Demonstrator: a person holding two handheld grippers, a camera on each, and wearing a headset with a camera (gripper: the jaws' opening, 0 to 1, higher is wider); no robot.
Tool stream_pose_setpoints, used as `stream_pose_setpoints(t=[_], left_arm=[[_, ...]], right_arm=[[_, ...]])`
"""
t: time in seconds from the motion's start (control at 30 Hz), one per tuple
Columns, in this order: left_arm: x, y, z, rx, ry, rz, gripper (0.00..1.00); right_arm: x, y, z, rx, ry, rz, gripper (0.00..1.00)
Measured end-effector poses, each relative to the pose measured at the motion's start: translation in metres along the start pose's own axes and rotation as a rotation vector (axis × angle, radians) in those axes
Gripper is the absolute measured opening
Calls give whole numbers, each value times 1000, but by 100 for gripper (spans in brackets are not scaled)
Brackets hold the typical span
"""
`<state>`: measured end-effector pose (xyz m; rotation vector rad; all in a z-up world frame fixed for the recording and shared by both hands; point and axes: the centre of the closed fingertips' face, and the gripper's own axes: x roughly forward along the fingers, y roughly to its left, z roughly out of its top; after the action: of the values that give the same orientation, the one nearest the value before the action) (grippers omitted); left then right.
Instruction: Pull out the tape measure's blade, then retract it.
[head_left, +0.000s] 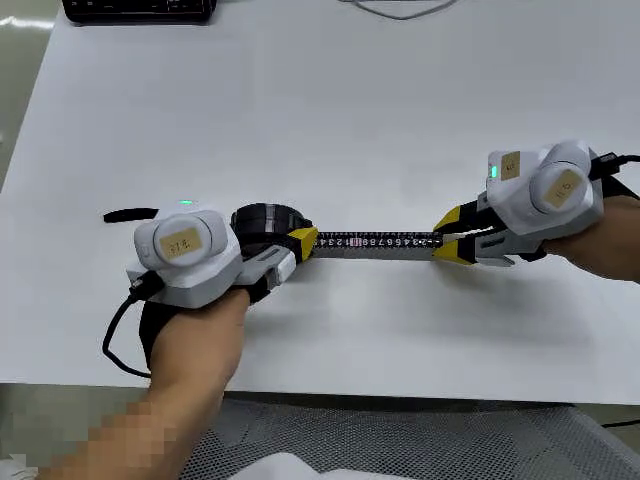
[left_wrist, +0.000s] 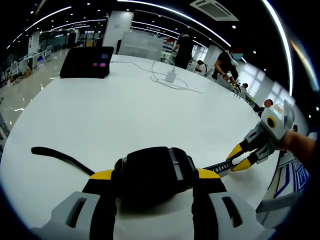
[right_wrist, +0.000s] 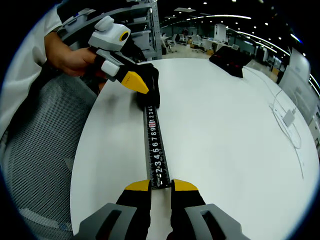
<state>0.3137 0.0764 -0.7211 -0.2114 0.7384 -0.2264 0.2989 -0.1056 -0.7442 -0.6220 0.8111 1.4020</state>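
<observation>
Holding the tape measure's black case (head_left: 265, 220) on the white table (head_left: 330, 120), we are clamping it between the jaws of the left gripper (head_left: 293, 247), while the right gripper (right_wrist: 161, 186) is pinching the tip of the blade (right_wrist: 156, 145). The blade is lying drawn out flat between both grippers, numbers up, and the strap (left_wrist: 55, 155) is trailing on the table, away from the blade.

Place: a big open office or lab hall.
Ceiling: long bright lights (left_wrist: 52, 12) and an air vent (left_wrist: 212, 7).
Table: big and white (head_left: 320, 100).
On it: a white plug with a cord (left_wrist: 171, 76), a black screen (left_wrist: 86, 61).
People: some stand far back (left_wrist: 184, 50).
Seat: a grey net chair (right_wrist: 40, 150).
Shelves: metal racks (right_wrist: 142, 22).
</observation>
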Motion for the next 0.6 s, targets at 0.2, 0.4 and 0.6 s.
stream_pose_setpoints(t=[0.2,0.4,0.6], left_arm=[[0,0,0,-4,-3,-4,57],[0,0,0,-3,-3,-5,57],[-1,0,0,-6,-4,-7,57]], right_arm=[[4,0,5,1,-13,6,11],[9,0,11,-3,-18,13,11],[14,1,18,-3,-30,22,11]])
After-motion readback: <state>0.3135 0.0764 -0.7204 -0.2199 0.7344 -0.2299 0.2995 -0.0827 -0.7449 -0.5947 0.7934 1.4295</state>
